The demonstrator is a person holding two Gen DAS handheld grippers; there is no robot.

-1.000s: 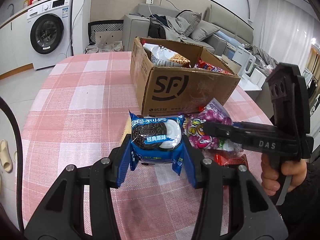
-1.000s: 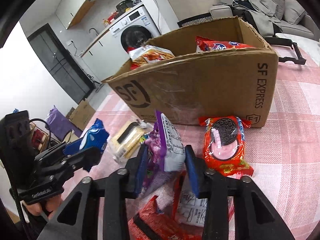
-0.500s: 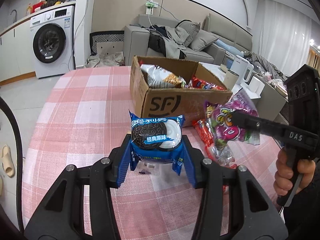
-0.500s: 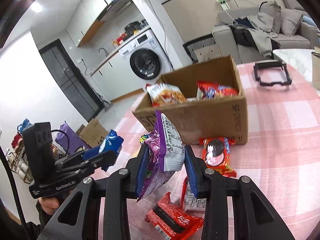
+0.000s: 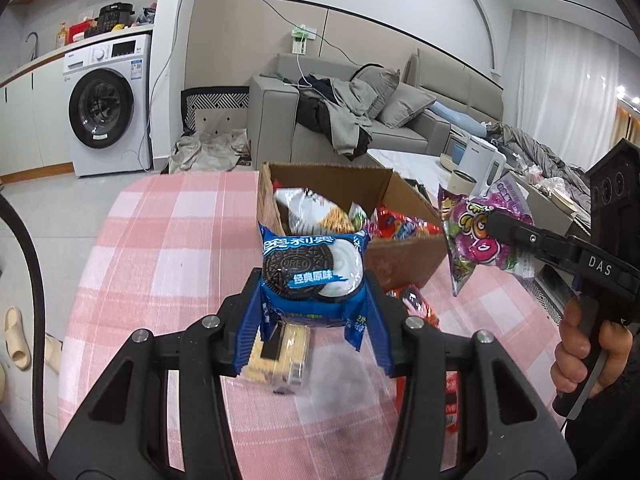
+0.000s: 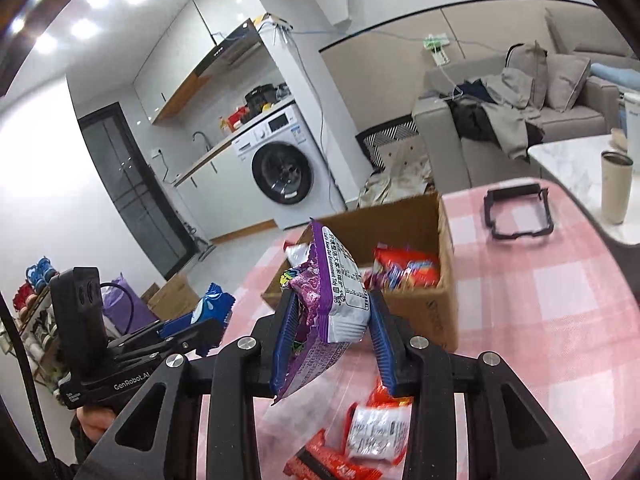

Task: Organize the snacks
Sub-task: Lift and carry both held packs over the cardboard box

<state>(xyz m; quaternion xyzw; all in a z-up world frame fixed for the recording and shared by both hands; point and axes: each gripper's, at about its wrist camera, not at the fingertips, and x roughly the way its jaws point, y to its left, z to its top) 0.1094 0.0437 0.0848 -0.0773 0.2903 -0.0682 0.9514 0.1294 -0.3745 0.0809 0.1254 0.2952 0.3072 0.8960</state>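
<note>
My left gripper (image 5: 314, 312) is shut on a blue Oreo pack (image 5: 314, 276), held above the pink checked table (image 5: 152, 256). My right gripper (image 6: 332, 332) is shut on a purple candy bag (image 6: 332, 300), also lifted off the table. From the left wrist view that purple candy bag (image 5: 480, 236) hangs at the right, near the open cardboard box (image 5: 404, 260). The cardboard box (image 6: 424, 300) holds several snack bags. A clear pack of biscuits (image 5: 280, 354) lies under the Oreo pack. Red snack packs (image 6: 360, 440) lie on the table below the right gripper.
A black rectangular frame (image 6: 518, 216) lies on the table beyond the box. A tumbler (image 6: 616, 186) stands on a marble side table at the right. A sofa (image 5: 360, 120) and a washing machine (image 5: 108, 108) stand behind the table.
Both grippers have risen with their packs off the table. The box now sits lower and smaller in both views, with its inside showing more.
</note>
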